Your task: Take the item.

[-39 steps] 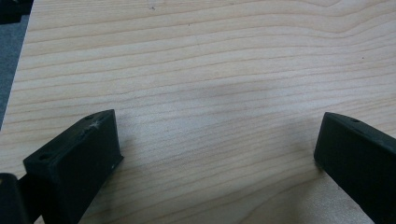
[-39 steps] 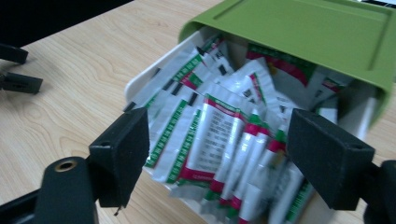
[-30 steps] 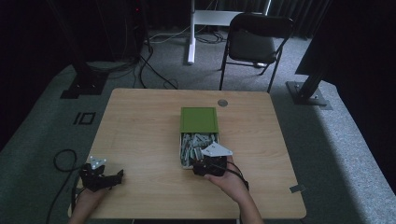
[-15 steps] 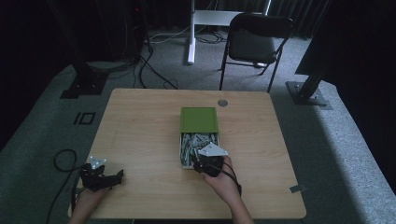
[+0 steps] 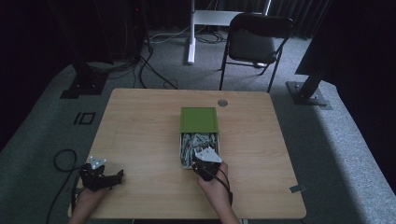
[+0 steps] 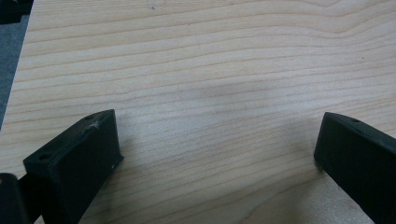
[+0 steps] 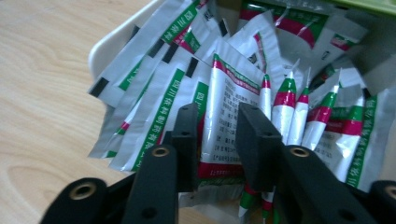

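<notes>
A white box (image 5: 180,150) full of silver, green and red sachets (image 5: 198,142) lies at the table's middle, its green lid (image 5: 199,120) just behind it. My right gripper (image 5: 206,163) dips into the near end of the box. In the right gripper view its jaws (image 7: 218,112) have just been closing and stand narrowly apart, open, with one upright sachet (image 7: 229,88) between them; I see no pad pressing on it. My left gripper (image 5: 115,176) rests at the table's near left corner, open (image 6: 219,126) over bare wood with nothing between its jaws.
A round grommet (image 5: 222,102) sits in the table's far edge behind the lid. A folding chair (image 5: 254,44) stands beyond the table, and a cable (image 5: 60,158) loops on the floor at the left. The box's white rim (image 7: 109,39) borders bare wood.
My right gripper has sunk a little into the sachets and shifted slightly left. My left gripper has stayed where it was.
</notes>
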Demonstrator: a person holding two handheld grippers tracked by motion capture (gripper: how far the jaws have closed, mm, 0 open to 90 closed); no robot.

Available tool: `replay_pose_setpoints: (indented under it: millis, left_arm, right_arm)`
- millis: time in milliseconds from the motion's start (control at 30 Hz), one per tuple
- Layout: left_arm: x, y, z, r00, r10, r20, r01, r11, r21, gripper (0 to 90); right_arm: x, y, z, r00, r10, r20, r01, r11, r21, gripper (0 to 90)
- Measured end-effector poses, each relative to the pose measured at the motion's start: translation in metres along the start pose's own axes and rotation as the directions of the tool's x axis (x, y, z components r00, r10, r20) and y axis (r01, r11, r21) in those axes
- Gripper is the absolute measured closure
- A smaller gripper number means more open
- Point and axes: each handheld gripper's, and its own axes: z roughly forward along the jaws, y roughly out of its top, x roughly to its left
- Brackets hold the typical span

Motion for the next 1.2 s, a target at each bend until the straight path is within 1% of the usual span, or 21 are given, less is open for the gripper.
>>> replay_pose_setpoints:
  millis: [33,67,133,267,433,667,767,800,867,967,1033,1067,1167,1200]
  left_arm:
    - [0.000,0.000,0.000,1.0000,0.000,0.000,0.000,1.0000,0.000,1.1]
    - [0.000,0.000,0.000,1.0000,0.000,0.000,0.000,1.0000,0.001,1.1]
    - [0.000,0.000,0.000,1.0000,0.000,0.000,0.000,1.0000,0.000,1.1]
    - [0.000,0.000,0.000,1.0000,0.000,0.000,0.000,1.0000,0.000,1.1]
    - [0.000,0.000,0.000,1.0000,0.000,0.000,0.000,1.0000,0.000,1.1]
    - [0.000,0.000,0.000,1.0000,0.000,0.000,0.000,1.0000,0.000,1.1]
    - [0.000,0.000,0.000,1.0000,0.001,0.000,-0.001,1.0000,0.001,1.1]
    - [0.000,0.000,0.000,1.0000,0.001,0.000,-0.001,1.0000,0.001,1.1]
    - [0.000,0.000,0.000,1.0000,0.000,0.000,0.000,1.0000,0.000,1.1]
    - [0.000,0.000,0.000,1.0000,0.000,0.000,0.000,1.0000,0.000,1.1]
    - [0.000,0.000,0.000,1.0000,0.000,0.000,0.000,1.0000,0.000,1.1]
    - [0.000,0.000,0.000,1.0000,0.000,0.000,0.000,1.0000,0.000,1.1]
    - [0.000,0.000,0.000,1.0000,0.001,0.000,-0.001,1.0000,0.000,1.1]
    - [0.000,0.000,0.000,1.0000,0.000,0.000,0.000,1.0000,0.000,1.1]
  right_arm:
    - [0.004,-0.002,0.001,0.9995,0.014,0.029,-0.014,1.000,-0.003,70.5]
    - [0.005,-0.003,0.001,0.9989,0.015,0.044,-0.014,1.000,-0.010,71.2]
    - [0.008,-0.004,0.002,0.9975,0.029,0.065,-0.028,0.999,-0.019,71.9]
    - [0.010,-0.006,0.003,0.9942,0.034,0.102,-0.032,0.999,-0.020,73.0]
    - [0.011,-0.008,0.006,0.9927,0.023,0.119,-0.020,0.999,-0.028,76.4]
    - [0.009,-0.008,0.007,0.9915,0.011,0.130,-0.010,1.000,-0.009,85.9]
    - [0.007,-0.005,0.005,0.9926,0.014,0.120,-0.014,1.000,-0.002,87.4]
    - [0.006,-0.004,0.003,0.9938,0.015,0.110,-0.015,1.000,-0.001,87.6]
    - [0.004,-0.001,0.000,0.9956,0.033,0.088,-0.032,0.999,-0.006,88.1]
    - [0.003,0.004,-0.006,0.9973,0.034,0.066,-0.033,0.999,-0.009,88.3]
    - [0.002,0.007,-0.010,0.9976,0.045,0.052,-0.044,0.999,-0.022,88.5]
    - [0.002,0.008,-0.012,0.9984,0.037,0.042,-0.036,0.999,-0.019,88.5]
    - [0.001,0.013,-0.018,0.9984,0.055,0.006,-0.055,0.998,-0.040,88.5]
    - [0.001,0.015,-0.020,0.9976,0.069,-0.005,-0.069,0.996,-0.048,88.6]
